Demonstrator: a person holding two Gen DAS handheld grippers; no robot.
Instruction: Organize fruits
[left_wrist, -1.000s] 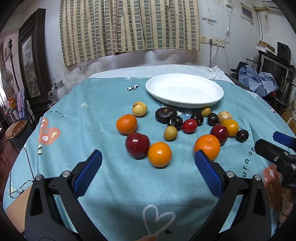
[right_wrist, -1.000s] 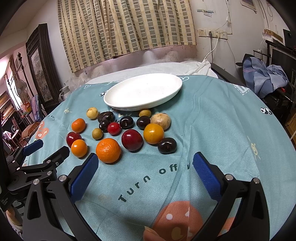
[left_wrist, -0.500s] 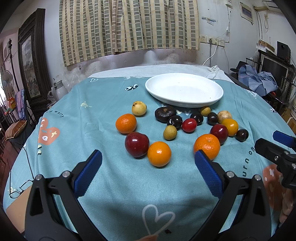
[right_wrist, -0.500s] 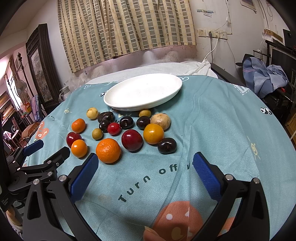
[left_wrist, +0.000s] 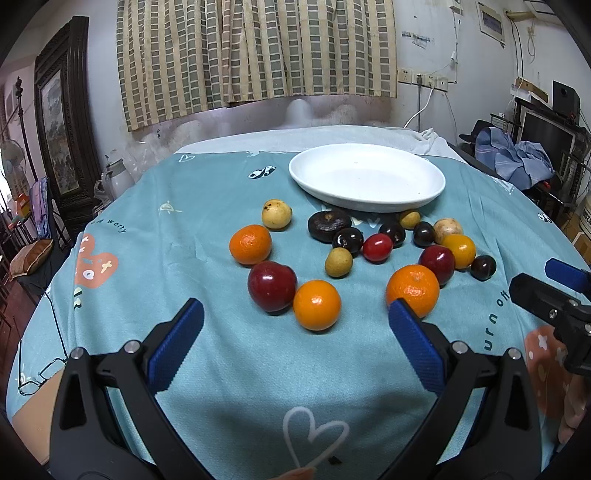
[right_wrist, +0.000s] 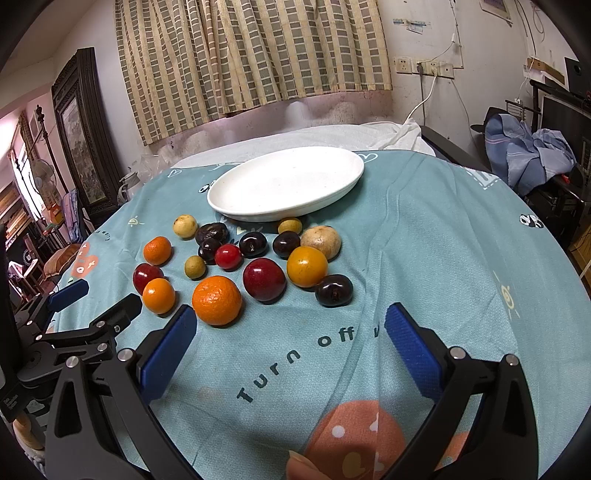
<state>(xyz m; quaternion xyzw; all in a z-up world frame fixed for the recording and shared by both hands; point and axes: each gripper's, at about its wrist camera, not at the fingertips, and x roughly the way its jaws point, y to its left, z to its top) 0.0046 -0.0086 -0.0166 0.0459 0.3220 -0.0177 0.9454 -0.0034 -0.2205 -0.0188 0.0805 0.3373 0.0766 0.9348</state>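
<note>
The left gripper is hovering low over the near edge of the teal tablecloth, its blue-padded fingers spread wide with nothing between them. The right gripper is hanging likewise over the printed words on the cloth, its jaws gaping and holding nothing; in the left wrist view it is showing at the far right edge. The fruits are lying loose on the cloth in a cluster between the grippers and the white plate, which is sitting at the far side with nothing in it. Nearest the left gripper an orange is touching a dark red plum, with a second orange just beyond on the left and a pale yellow fruit farther still. To the right a larger orange is sitting just beside another red plum and a yellow-orange fruit. Near the plate's rim a dark brown flattened fruit, several dark cherries, a red cherry tomato and a small olive-yellow fruit are crowding together. In the right wrist view a lone dark cherry is lying closest to the right gripper.
</note>
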